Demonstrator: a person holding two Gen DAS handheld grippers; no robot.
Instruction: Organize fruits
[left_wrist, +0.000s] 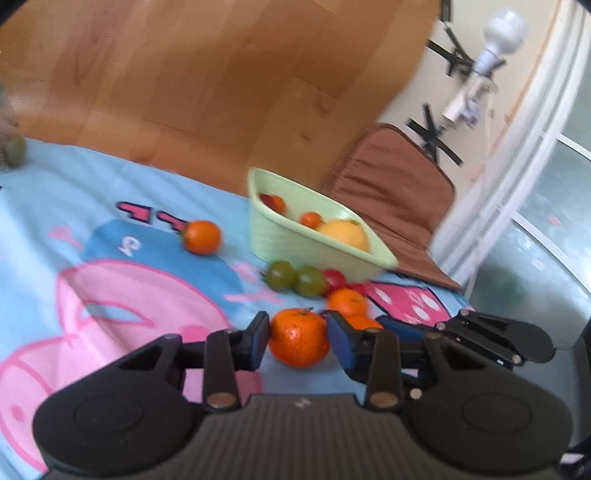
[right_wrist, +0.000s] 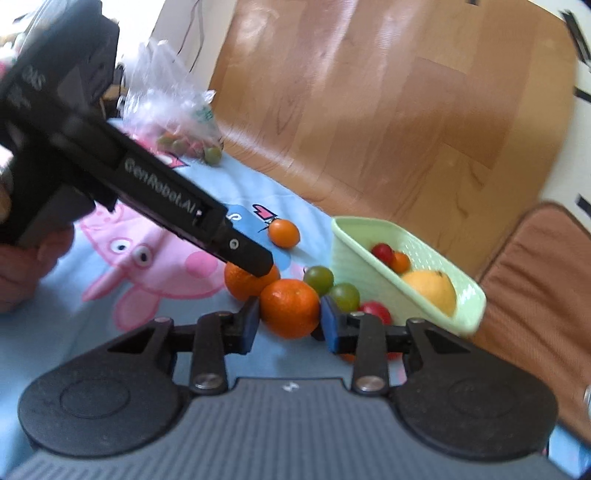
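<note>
My left gripper (left_wrist: 298, 334) is shut on an orange mandarin (left_wrist: 298, 338) just above the blue cartoon cloth. My right gripper (right_wrist: 290, 318) is shut on another mandarin (right_wrist: 290, 308); it also shows in the left wrist view (left_wrist: 421, 330). A pale green basket (left_wrist: 295, 236) lies tilted and holds a yellow fruit (left_wrist: 345, 234), a small orange and a red tomato. Outside it lie two green tomatoes (left_wrist: 295, 278), a red tomato (left_wrist: 334, 278), mandarins (left_wrist: 347, 301) and a lone mandarin (left_wrist: 201, 236). The basket also shows in the right wrist view (right_wrist: 369, 280).
A clear plastic bag (right_wrist: 173, 118) with small fruits lies at the cloth's far left. A brown cushion (left_wrist: 399, 206) sits right of the basket. Wooden floor (left_wrist: 221, 74) lies beyond the cloth. A white door frame (left_wrist: 517, 147) stands at right.
</note>
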